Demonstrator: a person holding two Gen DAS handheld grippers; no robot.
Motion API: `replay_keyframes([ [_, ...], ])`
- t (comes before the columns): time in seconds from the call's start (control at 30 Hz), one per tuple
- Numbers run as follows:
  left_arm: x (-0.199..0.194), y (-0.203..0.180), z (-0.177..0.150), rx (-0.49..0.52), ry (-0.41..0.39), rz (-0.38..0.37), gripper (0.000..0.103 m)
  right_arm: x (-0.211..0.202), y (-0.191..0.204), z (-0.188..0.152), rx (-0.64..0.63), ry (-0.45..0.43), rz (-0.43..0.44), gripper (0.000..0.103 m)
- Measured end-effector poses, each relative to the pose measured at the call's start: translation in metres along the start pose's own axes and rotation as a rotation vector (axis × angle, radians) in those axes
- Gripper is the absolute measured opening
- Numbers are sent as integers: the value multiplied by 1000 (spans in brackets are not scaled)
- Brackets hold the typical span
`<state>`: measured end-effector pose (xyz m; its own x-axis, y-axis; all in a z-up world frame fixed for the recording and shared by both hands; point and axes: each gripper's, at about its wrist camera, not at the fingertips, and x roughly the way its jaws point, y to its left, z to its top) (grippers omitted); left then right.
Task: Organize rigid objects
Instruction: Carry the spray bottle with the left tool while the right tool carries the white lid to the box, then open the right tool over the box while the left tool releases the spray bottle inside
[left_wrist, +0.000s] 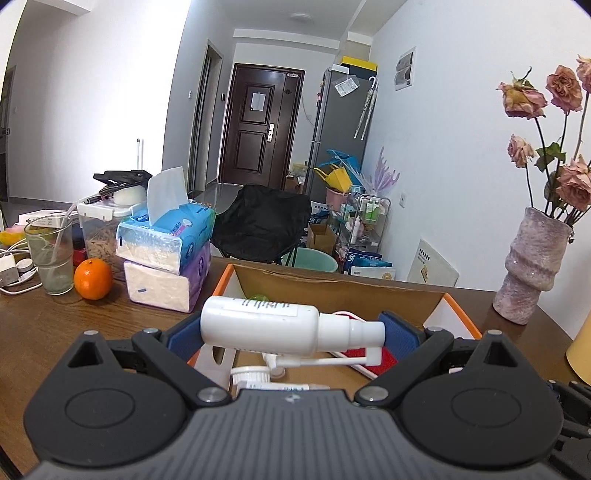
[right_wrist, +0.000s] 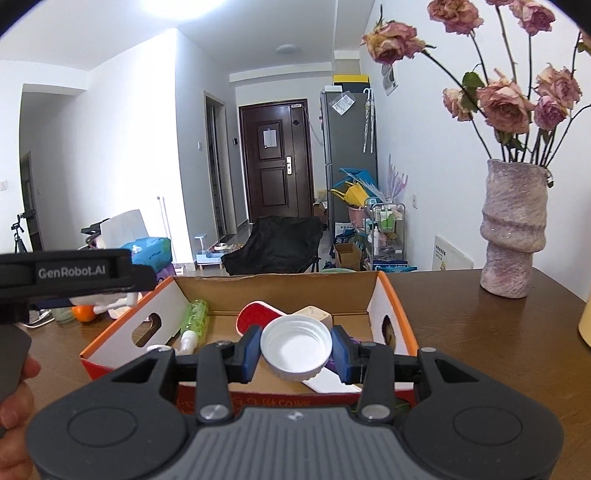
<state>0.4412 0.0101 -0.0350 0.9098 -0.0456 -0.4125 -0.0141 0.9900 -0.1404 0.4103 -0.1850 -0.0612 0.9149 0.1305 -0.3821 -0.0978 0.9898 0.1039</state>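
Observation:
My left gripper (left_wrist: 291, 334) is shut on a white spray bottle (left_wrist: 258, 325), held crosswise between the blue pads above the near end of an orange-rimmed cardboard box (left_wrist: 332, 286). Below it in the box lie a white pump bottle (left_wrist: 258, 376) and a red flat item (left_wrist: 384, 360). My right gripper (right_wrist: 295, 349) is shut on a white screw lid (right_wrist: 295, 341), open side facing the camera, over the same box (right_wrist: 386, 295). In the box are a green bottle (right_wrist: 195, 319), a red brush-like piece (right_wrist: 255, 315) and a beige item (right_wrist: 314, 314). The left gripper's black housing (right_wrist: 74, 273) shows at the left.
A rough pink vase of dried roses (right_wrist: 513, 229) stands on the wooden table (right_wrist: 480, 332) right of the box. Left of the box are stacked tissue packs (left_wrist: 166, 251), an orange (left_wrist: 93, 278) and a glass (left_wrist: 51, 254). A hand (right_wrist: 14, 402) shows at the lower left.

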Motion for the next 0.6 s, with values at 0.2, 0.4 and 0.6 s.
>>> replay_keyframes([
  [0.2,16,4,5,-1,5,13,99,18,0,5,1,1,0,39],
  [0.4,35,7,9,0,20,29,99,37,-4,9,6,13,-8,39],
  [0.6,48,11,13,3,24,38,99,53,-6,14,7,17,-17,39],
])
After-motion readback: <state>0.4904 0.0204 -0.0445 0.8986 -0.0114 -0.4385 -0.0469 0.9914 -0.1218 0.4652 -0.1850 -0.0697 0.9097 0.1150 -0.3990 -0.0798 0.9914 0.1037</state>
